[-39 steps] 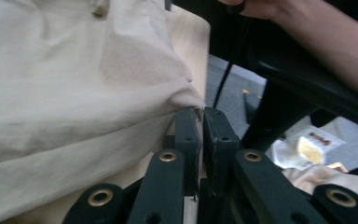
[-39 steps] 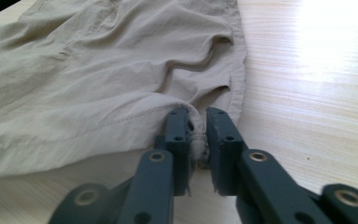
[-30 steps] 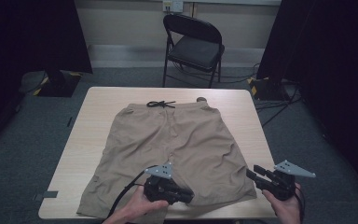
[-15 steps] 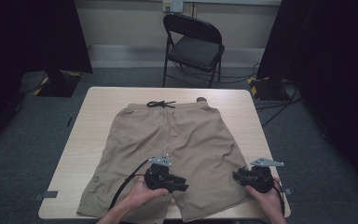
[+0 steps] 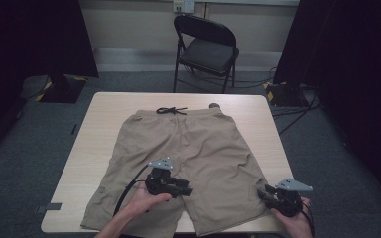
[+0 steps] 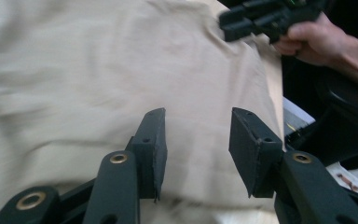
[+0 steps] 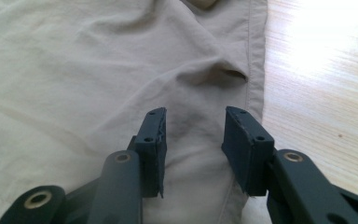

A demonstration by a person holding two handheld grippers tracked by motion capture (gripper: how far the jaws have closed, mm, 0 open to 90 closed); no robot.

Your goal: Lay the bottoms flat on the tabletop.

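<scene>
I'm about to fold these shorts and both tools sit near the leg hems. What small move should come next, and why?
Probably lower the right tool a little further and close it on the outer hem of the shorts. Its jaws stand open just above the cloth beside the side seam, pinching nothing yet. The left tool, whose jaws have just been opening, also hovers open over the cloth.

There is one pair of khaki shorts (image 5: pixel 178 163), and it has two legs. In the left gripper view the cloth lies under and between the two jaws; in the right gripper view the same, with the side hem just right of the right jaw. The shorts carry one black drawstring (image 5: pixel 171 110), far ahead of the jaws. There are two grippers, the left gripper (image 5: pixel 188 191) and the right gripper (image 5: pixel 262 193). I count one table (image 5: pixel 114 106) and one folding chair (image 5: pixel 206 49) beyond it.
</scene>
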